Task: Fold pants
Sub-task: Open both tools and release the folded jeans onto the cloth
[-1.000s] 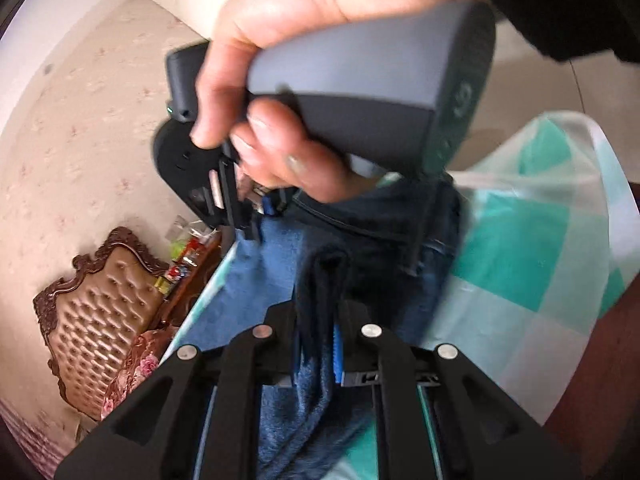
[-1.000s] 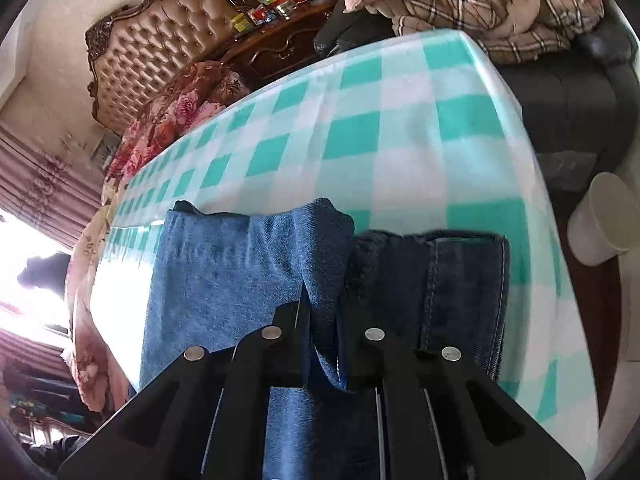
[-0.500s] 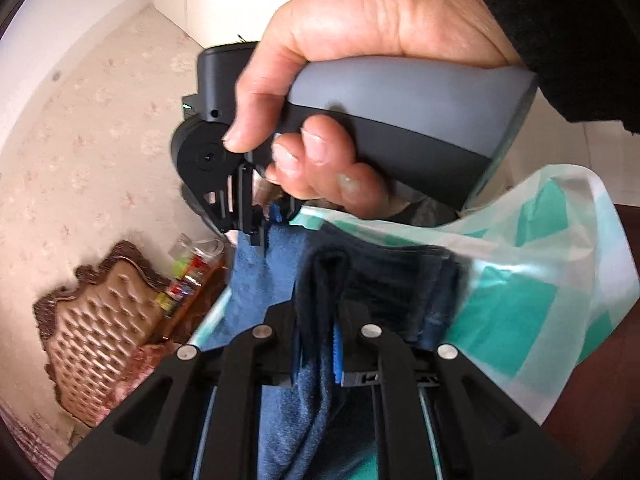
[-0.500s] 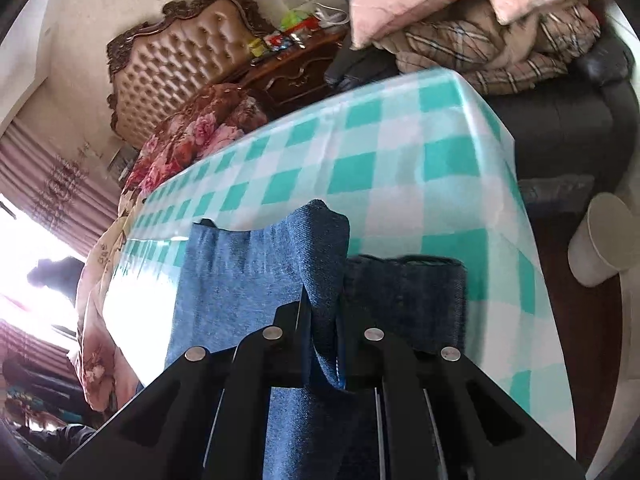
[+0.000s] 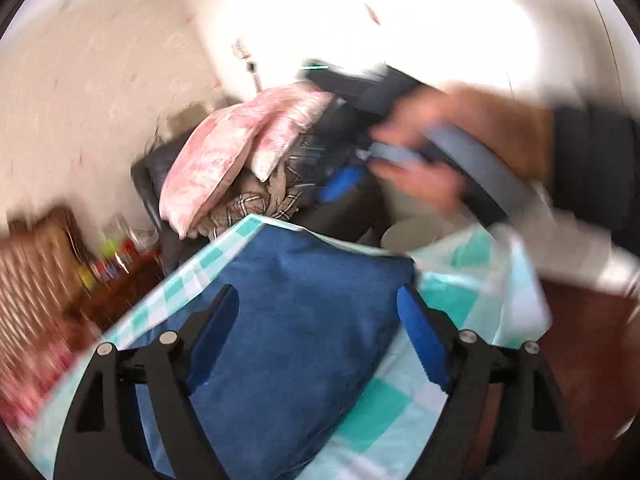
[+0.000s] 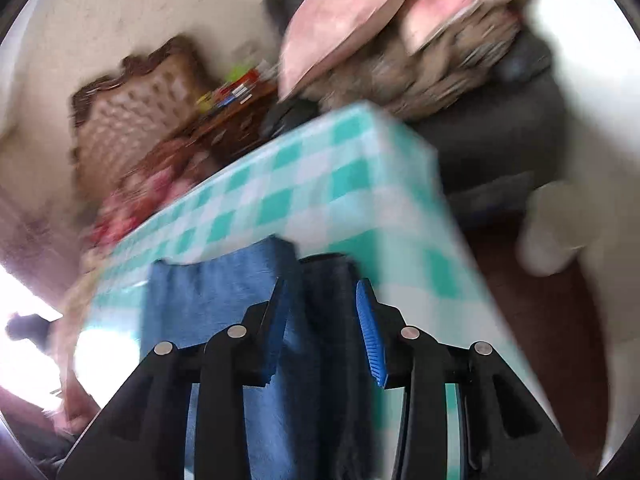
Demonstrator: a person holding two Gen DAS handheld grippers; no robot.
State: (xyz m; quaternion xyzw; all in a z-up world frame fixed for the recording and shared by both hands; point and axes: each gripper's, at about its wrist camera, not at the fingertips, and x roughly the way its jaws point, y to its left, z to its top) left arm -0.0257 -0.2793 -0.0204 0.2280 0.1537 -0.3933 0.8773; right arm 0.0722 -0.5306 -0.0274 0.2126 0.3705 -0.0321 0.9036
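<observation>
Blue jeans (image 5: 304,352) lie folded on the green-and-white checked tablecloth (image 5: 452,296), near the table's corner. My left gripper (image 5: 318,326) hovers over them, jaws opening and spread wide, blue pads (image 5: 216,328) clear of the cloth on both sides. In the right wrist view the jeans (image 6: 208,296) show a lighter panel and a darker fold. My right gripper (image 6: 324,326) has its jaws opening; the dark fold still stands loosely between them. A hand on the right gripper's grey handle (image 5: 468,156) shows blurred in the left wrist view.
Behind the table stands a dark sofa (image 6: 492,136) piled with pink pillows (image 5: 232,152) and a plaid blanket (image 5: 256,200). A tufted headboard (image 6: 128,116) and a wooden cabinet with small bottles (image 6: 228,100) are at the left. A white bin (image 6: 560,232) stands on the floor.
Both grippers were shut on a fold of denim; now both have opened and let it go. The left one has lifted and swung round; the right has pulled back.
</observation>
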